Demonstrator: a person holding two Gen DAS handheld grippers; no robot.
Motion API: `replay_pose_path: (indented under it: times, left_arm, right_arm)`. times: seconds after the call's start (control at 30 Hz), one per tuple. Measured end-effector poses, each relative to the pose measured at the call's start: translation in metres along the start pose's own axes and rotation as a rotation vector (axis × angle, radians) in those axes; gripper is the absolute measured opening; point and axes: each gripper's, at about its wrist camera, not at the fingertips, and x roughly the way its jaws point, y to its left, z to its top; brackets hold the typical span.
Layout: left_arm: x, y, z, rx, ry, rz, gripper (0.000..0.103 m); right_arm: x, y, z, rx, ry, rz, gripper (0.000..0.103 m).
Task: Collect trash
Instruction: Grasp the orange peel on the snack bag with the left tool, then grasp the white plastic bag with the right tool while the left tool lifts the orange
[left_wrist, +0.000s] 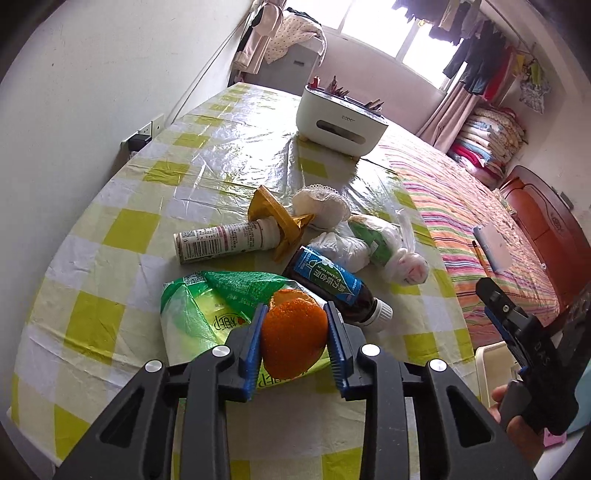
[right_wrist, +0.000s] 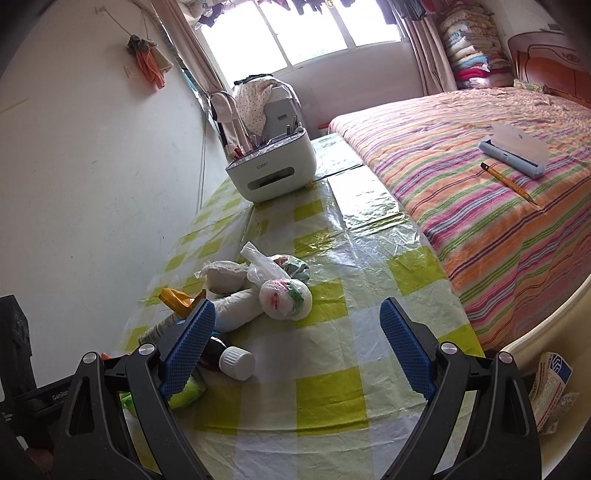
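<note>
So the biggest thing here is the table (left_wrist: 207, 155) with its yellow-green checked plastic cover, pushed up against a bed (right_wrist: 480, 206) with a striped blanket. On the far end of the table sits a white organizer box (left_wrist: 340, 122) — its top compartments hold what look like pens or pencils sticking up, and there's a dark slot in its front, can't tell what's inside that. At the near right corner, a cream-coloured bin (right_wrist: 554, 354) pokes into the right wrist view, with a printed paper packet (right_wrist: 552, 387) lying in it. The trash itself is piled near the middle of the table: a green plastic bag (left_wrist: 199, 314) lying flat, a white bottle with a barcode label (left_wrist: 221, 240) on its side, a dark bottle with a blue label and white cap (left_wrist: 332, 284) also on its side, a knotted clear bag (left_wrist: 391, 247) with green and pink stuff inside, a crumpled white wad (left_wrist: 325, 201) and a gold wrapper (left_wrist: 273, 218). The left gripper (left_wrist: 294, 334) has its blue pads closed onto an orange peel (left_wrist: 293, 336), just above the green bag. The right gripper (right_wrist: 297, 343) is spread wide with nothing between its pads — it hangs over the table's near right part, the dark bottle just by its left pad.
</note>
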Motion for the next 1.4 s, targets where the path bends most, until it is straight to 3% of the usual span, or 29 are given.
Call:
replay_pose_path:
  times: [0.13, 0.33, 0.47, 0.53, 0.6, 0.67, 0.9, 1.07, 1.23, 1.4]
  left_arm:
    - [-0.008, -0.004, -0.005, 0.008, 0.005, -0.034, 0.03]
    - [-0.012, -0.009, -0.011, 0.008, 0.01, -0.06, 0.03]
    - [-0.011, -0.011, -0.015, 0.004, 0.026, -0.074, 0.03]
    - [-0.009, -0.014, -0.017, 0.013, 0.033, -0.075, 0.03]
    - [-0.009, -0.017, -0.019, 0.019, 0.035, -0.076, 0.03]
    - [-0.009, -0.02, -0.021, 0.025, 0.039, -0.078, 0.03]
    - [-0.013, -0.031, -0.025, 0.054, 0.043, -0.083, 0.031]
    - [-0.019, -0.041, -0.027, 0.072, 0.036, -0.095, 0.031]
    - [-0.021, -0.055, -0.031, 0.101, 0.043, -0.109, 0.031]
    - [-0.019, -0.069, -0.035, 0.122, 0.056, -0.127, 0.031]
  right_arm:
    - [0.031, 0.011, 0.003, -0.053, 0.075, -0.003, 0.089]
    - [0.065, 0.019, 0.01, -0.12, 0.114, -0.04, 0.087]
    - [0.088, 0.012, 0.011, -0.095, 0.171, -0.042, 0.074]
    - [0.096, 0.008, 0.01, -0.077, 0.195, -0.039, 0.061]
    - [0.101, 0.003, 0.009, -0.053, 0.218, -0.011, 0.039]
    - [0.1, -0.003, 0.008, -0.01, 0.228, 0.016, 0.036]
    - [0.068, -0.004, 0.011, -0.018, 0.135, -0.005, 0.027]
    - [0.036, -0.014, 0.008, 0.025, 0.08, -0.009, 0.025]
    - [0.008, -0.019, 0.01, -0.012, -0.006, -0.076, 0.024]
    - [-0.011, -0.034, 0.009, 0.017, -0.035, -0.092, 0.023]
